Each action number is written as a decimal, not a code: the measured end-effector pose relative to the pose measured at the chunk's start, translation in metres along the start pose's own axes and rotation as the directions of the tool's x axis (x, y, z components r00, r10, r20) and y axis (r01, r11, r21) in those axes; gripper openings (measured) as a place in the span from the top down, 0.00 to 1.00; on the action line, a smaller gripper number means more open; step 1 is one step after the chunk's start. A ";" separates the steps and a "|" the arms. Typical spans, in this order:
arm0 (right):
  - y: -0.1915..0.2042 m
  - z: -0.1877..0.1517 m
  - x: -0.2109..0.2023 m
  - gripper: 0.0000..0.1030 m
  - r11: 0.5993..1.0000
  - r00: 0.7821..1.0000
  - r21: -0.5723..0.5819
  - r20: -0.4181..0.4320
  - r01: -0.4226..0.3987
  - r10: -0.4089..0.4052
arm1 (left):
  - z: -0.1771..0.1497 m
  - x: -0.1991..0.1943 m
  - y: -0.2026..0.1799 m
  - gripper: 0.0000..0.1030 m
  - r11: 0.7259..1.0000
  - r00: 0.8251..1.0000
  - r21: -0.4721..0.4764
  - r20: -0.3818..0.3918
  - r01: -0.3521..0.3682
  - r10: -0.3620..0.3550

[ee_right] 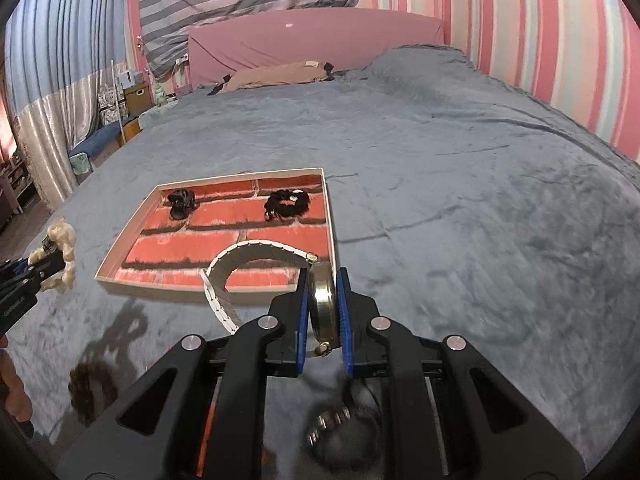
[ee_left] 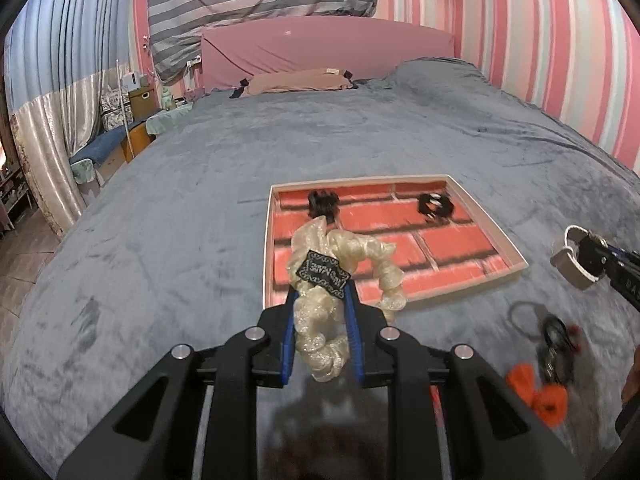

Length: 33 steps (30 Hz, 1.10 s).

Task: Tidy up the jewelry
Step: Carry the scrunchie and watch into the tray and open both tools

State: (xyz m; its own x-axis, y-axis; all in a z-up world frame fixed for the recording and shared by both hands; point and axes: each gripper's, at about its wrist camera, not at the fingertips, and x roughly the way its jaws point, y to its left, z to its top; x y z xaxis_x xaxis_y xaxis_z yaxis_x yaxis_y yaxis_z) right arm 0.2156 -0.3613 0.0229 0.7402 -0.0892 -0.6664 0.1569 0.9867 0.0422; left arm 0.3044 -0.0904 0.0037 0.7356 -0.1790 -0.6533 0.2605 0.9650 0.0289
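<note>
A shallow tray [ee_left: 516, 266] with a red brick-pattern floor lies on the grey bed; it also shows in the right wrist view [ee_right: 331, 216]. In it lie a black hair clip [ee_left: 322, 202] [ee_right: 181, 201] and a black scrunchie [ee_left: 434, 207] [ee_right: 286, 202]. My left gripper [ee_left: 320, 292] is shut on a cream scrunchie [ee_left: 344, 252] with a black tag, held above the tray's near edge. My right gripper [ee_right: 322, 276] is shut on a gold watch [ee_right: 322, 304] with a white band [ee_right: 240, 256], just before the tray's near right corner. The right gripper [ee_left: 592, 256] also shows in the left wrist view.
On the blanket to the right of the left gripper lie an orange fuzzy item [ee_left: 536, 392], a thin black hair tie [ee_left: 524, 316] and dark tangled pieces [ee_left: 556, 344]. A beaded bracelet [ee_right: 340, 424] lies under the right gripper. A pillow [ee_left: 296, 80] and pink headboard [ee_left: 328, 52] stand far back.
</note>
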 end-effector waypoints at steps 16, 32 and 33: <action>0.029 0.073 0.145 0.86 1.000 0.993 -0.019 -0.117 0.004 -0.006 | 0.060 0.158 0.024 0.78 0.997 0.983 -0.071 -0.182 -0.020 0.007; 0.030 0.083 0.239 0.87 0.995 0.963 -0.071 -0.255 0.070 -0.086 | 0.068 0.229 0.021 0.78 0.996 0.953 -0.062 -0.298 -0.068 0.047; 0.031 0.083 0.239 0.86 0.994 0.962 -0.081 -0.255 0.075 -0.093 | 0.068 0.230 0.022 0.78 0.995 0.953 -0.064 -0.300 -0.073 0.051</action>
State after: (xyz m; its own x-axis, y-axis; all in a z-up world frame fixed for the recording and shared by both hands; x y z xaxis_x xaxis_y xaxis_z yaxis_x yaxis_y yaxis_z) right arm 0.4518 -0.3629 -0.0733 0.5312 -0.1433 -0.8350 0.1588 0.9850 -0.0681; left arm 0.5221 -0.1237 -0.0944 0.5262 -0.0641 -0.8480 0.1657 0.9858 0.0283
